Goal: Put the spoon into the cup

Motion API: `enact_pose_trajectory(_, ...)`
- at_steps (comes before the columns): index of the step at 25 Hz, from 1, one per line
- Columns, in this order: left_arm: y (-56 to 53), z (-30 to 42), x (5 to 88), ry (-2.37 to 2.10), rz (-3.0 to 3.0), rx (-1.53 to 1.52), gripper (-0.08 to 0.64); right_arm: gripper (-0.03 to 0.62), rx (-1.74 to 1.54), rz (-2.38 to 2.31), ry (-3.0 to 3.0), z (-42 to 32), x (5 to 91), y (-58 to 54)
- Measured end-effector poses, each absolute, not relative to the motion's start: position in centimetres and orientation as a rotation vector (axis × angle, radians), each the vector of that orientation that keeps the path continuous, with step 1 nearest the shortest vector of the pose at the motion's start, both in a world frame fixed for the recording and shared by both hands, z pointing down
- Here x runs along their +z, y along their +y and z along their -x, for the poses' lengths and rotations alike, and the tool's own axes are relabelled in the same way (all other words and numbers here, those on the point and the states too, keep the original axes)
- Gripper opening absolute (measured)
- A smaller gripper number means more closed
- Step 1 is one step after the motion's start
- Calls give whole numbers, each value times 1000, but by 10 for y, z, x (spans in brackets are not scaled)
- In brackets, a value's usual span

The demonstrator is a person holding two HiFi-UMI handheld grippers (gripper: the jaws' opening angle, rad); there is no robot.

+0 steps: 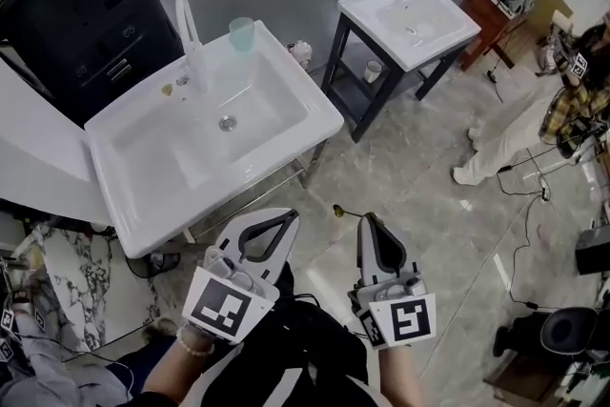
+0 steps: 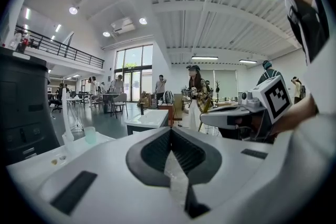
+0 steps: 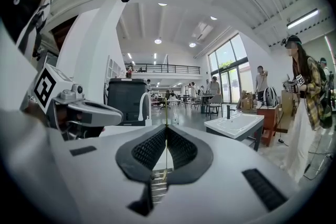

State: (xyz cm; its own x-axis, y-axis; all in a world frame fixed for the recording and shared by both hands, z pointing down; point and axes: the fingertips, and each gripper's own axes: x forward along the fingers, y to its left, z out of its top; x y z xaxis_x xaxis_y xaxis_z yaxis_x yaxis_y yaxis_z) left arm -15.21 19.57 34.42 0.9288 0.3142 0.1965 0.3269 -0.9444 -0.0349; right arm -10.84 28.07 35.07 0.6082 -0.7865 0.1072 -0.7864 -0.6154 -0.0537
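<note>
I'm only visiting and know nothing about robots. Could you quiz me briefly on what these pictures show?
1. What does the right gripper hold between its jaws?
A) a sponge
B) a spoon
C) nothing
2. True or false: the spoon is already inside the cup.
3. Fill in: the cup stands on the rim of the white ____, near the faucet.

Key:
1. B
2. False: the spoon is in the gripper, far from the cup.
3. sink
</note>
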Motion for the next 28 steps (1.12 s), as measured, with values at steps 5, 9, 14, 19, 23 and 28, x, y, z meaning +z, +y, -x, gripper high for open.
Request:
enact_pose_trajectory(5, 176, 121, 348, -502, 3031, -298, -3, 8, -237, 2861, 1328, 74, 361, 274)
enact_pose_trajectory(9, 165, 99, 345, -500, 3028, -278, -3, 8, -226, 2865, 1330, 53, 359, 265)
enact_pose_trajectory(14, 150, 76, 346, -497, 3037, -277, -3, 8, -238, 2868, 1338, 33, 360, 250)
enact_pose_trajectory(19, 138, 56, 350, -505, 3043, -276, -3, 8, -244, 2874, 1331, 14, 363, 238)
enact_pose_trajectory(23, 130, 44, 351, -511, 3040, -282, -3, 8, -249, 2874, 1332, 4, 363, 229)
enact_pose_trajectory(28, 123, 39, 352, -521, 3045, -288, -3, 8, -239, 2876, 1331, 0, 361, 219)
